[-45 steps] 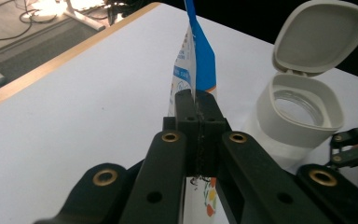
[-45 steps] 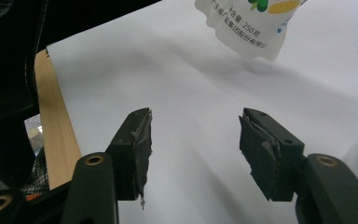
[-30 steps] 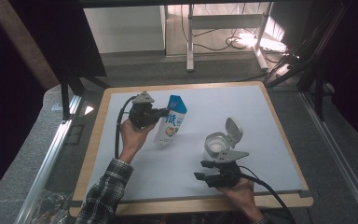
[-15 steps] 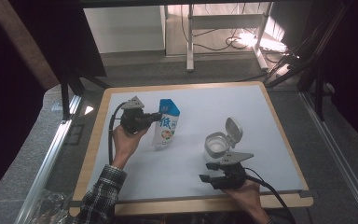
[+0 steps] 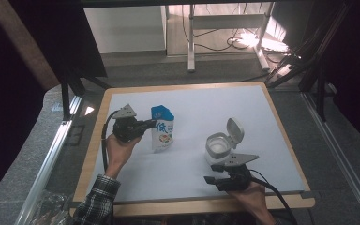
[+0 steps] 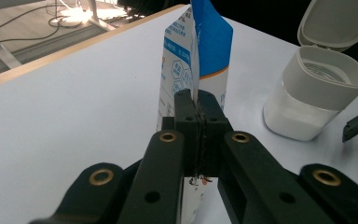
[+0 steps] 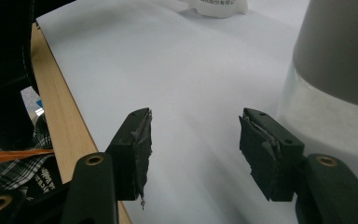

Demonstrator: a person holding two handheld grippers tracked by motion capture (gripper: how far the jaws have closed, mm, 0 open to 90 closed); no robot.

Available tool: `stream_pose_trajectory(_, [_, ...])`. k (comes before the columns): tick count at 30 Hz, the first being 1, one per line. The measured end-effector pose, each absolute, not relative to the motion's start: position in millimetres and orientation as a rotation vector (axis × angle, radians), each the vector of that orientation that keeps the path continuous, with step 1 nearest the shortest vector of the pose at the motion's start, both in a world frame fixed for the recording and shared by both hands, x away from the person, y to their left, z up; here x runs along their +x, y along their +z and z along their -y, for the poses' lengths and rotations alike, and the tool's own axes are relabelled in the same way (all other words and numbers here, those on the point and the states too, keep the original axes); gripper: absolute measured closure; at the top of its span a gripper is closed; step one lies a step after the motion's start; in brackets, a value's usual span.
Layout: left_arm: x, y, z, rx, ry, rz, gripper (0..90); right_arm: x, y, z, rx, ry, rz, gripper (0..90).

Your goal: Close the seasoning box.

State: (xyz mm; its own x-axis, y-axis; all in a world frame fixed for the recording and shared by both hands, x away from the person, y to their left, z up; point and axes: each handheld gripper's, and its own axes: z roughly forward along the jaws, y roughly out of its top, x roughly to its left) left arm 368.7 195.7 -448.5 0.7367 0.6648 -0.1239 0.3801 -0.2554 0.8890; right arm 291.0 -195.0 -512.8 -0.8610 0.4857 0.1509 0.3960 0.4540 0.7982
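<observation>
White table (image 5: 187,183) bears a pouch (image 5: 162,134) and, apparently, a lidded container (image 5: 218,147).

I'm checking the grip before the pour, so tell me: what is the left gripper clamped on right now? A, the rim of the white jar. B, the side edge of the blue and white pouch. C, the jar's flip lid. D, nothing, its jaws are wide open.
B: in the left gripper view the left gripper has its jaws pressed together on the thin side edge of the blue and white pouch, while the white jar stands apart with its lid open.
</observation>
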Motion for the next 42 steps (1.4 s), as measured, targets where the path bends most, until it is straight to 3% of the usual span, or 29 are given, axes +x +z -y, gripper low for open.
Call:
stream_pose_trajectory(15, [353.3, -462.5, -203.1, 1.844, 0.354, -0.824, 80.9, 290.4, -515.0, 204.9, 0.816, 1.348, -2.592, 44.0])
stream_pose_trajectory(24, [349.4, -464.3, -197.4, 1.866, 0.417, -0.833, 67.1, 289.8, -513.8, 206.7, 0.815, 1.34, -2.59, 43.9])
stream_pose_trajectory(32, [343.5, -469.5, -193.0, 1.933, 0.468, -0.867, 47.7, 290.4, -513.4, 214.4, 0.839, 1.327, -2.595, 44.0])
stream_pose_trajectory(42, [336.5, -480.2, -194.0, 1.967, 0.449, -0.928, 29.7, 291.2, -513.9, 219.9, 0.871, 1.27, -2.606, 41.2])
